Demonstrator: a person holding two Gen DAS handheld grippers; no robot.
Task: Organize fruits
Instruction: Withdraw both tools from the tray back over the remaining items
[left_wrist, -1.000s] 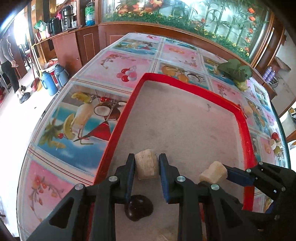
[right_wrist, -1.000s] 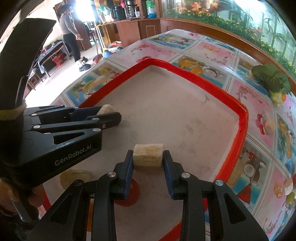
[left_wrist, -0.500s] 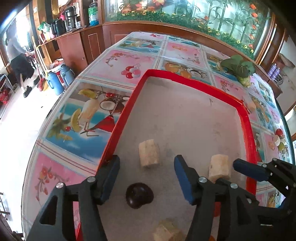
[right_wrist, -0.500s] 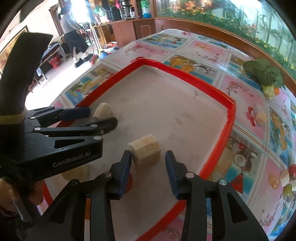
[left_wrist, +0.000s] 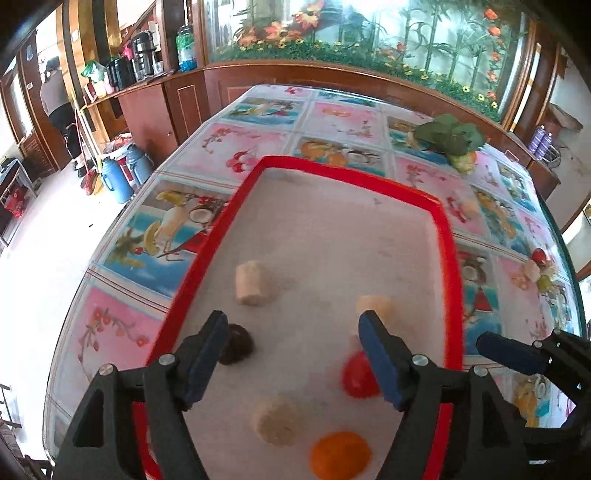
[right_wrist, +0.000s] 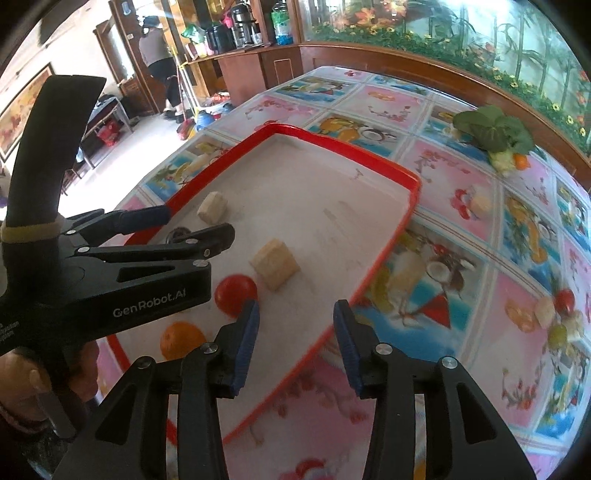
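Observation:
A red-rimmed tray (left_wrist: 448, 236) (right_wrist: 410, 206) lies on the picture-printed table. On its floor rest two pale chunks (left_wrist: 253, 282) (left_wrist: 375, 306), a dark fruit (left_wrist: 236, 345), a red fruit (left_wrist: 356, 376), a pale round slice (left_wrist: 275, 419) and an orange (left_wrist: 340, 456). My left gripper (left_wrist: 291, 325) (right_wrist: 192, 225) hovers above them, its jaws opening, nothing between the pads. My right gripper (right_wrist: 295, 310) hangs over the tray's near right rim, jaws also opening and empty. The nearer chunk (right_wrist: 275, 264) lies just beyond it, beside the red fruit (right_wrist: 236, 295).
A leafy green bunch (left_wrist: 448, 138) (right_wrist: 495, 134) sits at the table's far right. A small fruit pile (right_wrist: 557, 314) and a loose pale piece (right_wrist: 480, 203) lie on the cloth right of the tray. A person (right_wrist: 159, 55) stands far off by the cabinets.
Both grippers let go of their pale chunks, which now lie on the tray. Both opened and drew back and upward, bringing the red fruit and the orange into view.

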